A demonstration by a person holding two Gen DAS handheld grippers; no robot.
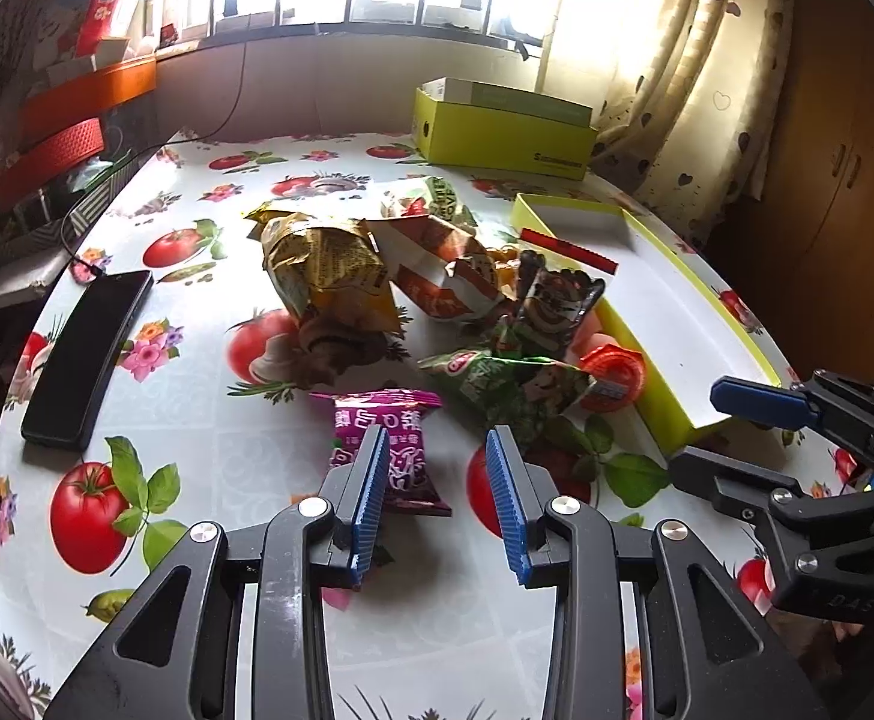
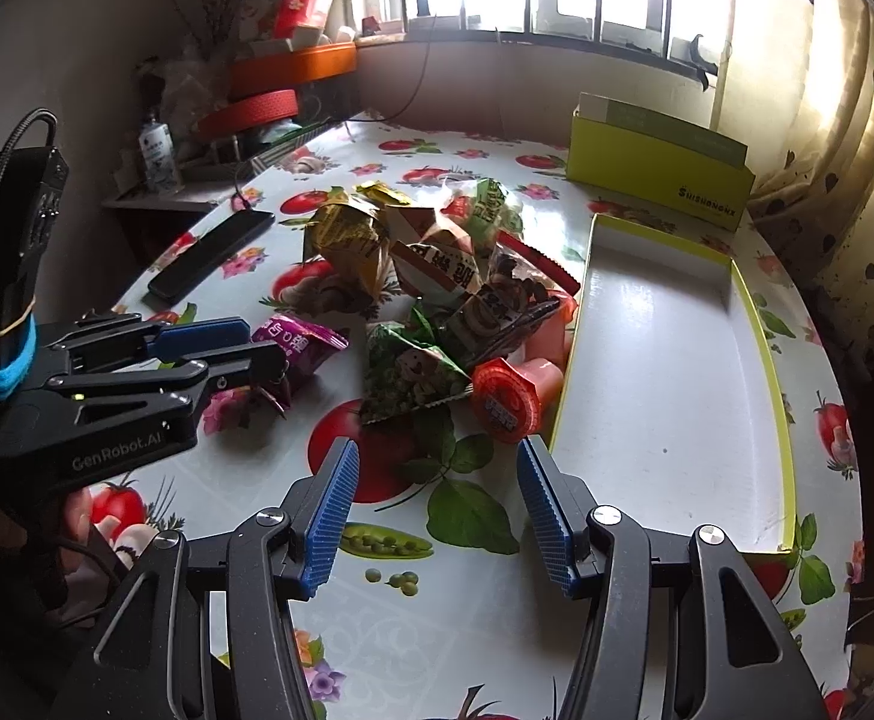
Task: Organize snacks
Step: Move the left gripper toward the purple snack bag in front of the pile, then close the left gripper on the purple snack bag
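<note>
Purple snack packet (image 1: 398,456) seen partly between spread left gripper (image 1: 437,462) pads, not pinched, right gripper (image 2: 437,480) spread beside it, "GenRobot.AI" printed on left gripper, "SHISHONGNX"-ish lettering on green box (image 2: 659,174) behind packet.

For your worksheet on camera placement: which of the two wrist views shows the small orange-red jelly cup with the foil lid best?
The right wrist view. There the orange-red jelly cup with the foil lid lies close ahead of the gripper, lid and side both plain. In the left wrist view the cup sits farther off, partly hidden by the green snack packet.

A black phone (image 1: 86,354) lies on the tomato-print tablecloth (image 1: 197,468), near heart-patterned curtains (image 1: 695,60).
</note>
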